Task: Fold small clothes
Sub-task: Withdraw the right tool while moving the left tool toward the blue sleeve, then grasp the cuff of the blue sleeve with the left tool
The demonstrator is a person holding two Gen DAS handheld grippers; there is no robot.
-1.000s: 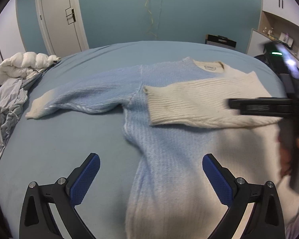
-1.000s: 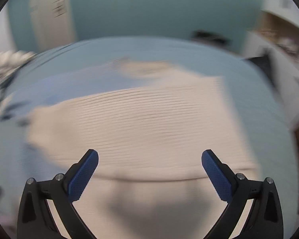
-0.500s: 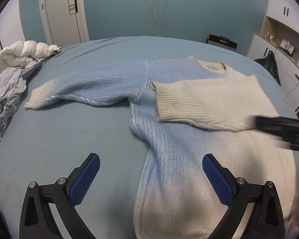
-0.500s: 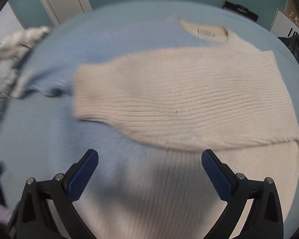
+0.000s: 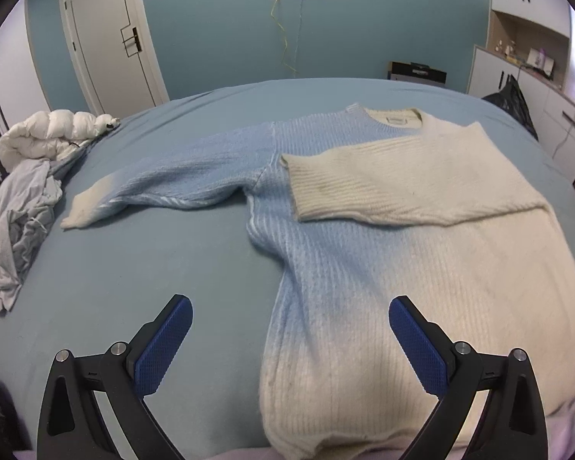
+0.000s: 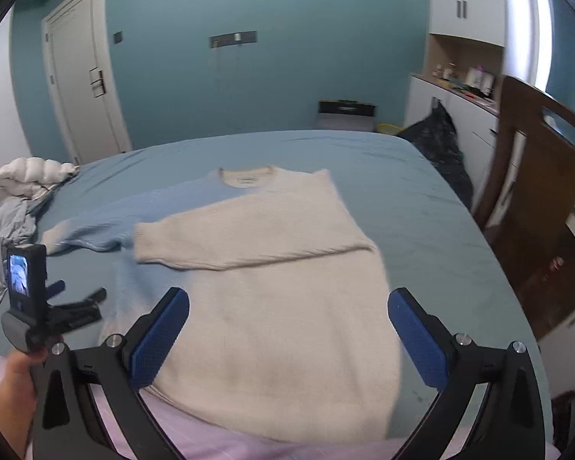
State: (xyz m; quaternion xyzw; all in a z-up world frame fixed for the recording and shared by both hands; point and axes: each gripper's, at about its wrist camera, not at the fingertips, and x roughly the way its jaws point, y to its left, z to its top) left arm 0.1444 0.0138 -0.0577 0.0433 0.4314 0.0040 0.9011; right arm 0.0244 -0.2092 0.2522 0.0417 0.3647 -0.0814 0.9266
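Note:
A blue-and-cream knit sweater (image 5: pixel 383 268) lies flat on the blue bed (image 5: pixel 134 268), collar at the far side. Its cream right sleeve (image 5: pixel 383 184) is folded across the chest. Its blue left sleeve (image 5: pixel 165 180) stretches out to the left. My left gripper (image 5: pixel 289 345) is open and empty above the sweater's near hem. My right gripper (image 6: pixel 289 335) is open and empty, held back above the near hem of the sweater (image 6: pixel 287 306). The left gripper's body (image 6: pixel 38 299) shows at the left of the right wrist view.
A white puffer jacket (image 5: pixel 50 130) and a grey crumpled garment (image 5: pixel 15 222) lie at the bed's left edge. A brown wooden chair (image 6: pixel 536 211) and a black bag (image 6: pixel 437 138) stand to the bed's right. White cabinets (image 5: pixel 536 88) line the right wall.
My right gripper has pulled back from over the folded cream sleeve toward the near edge and left the left wrist view. The left gripper has stayed nearly still, open.

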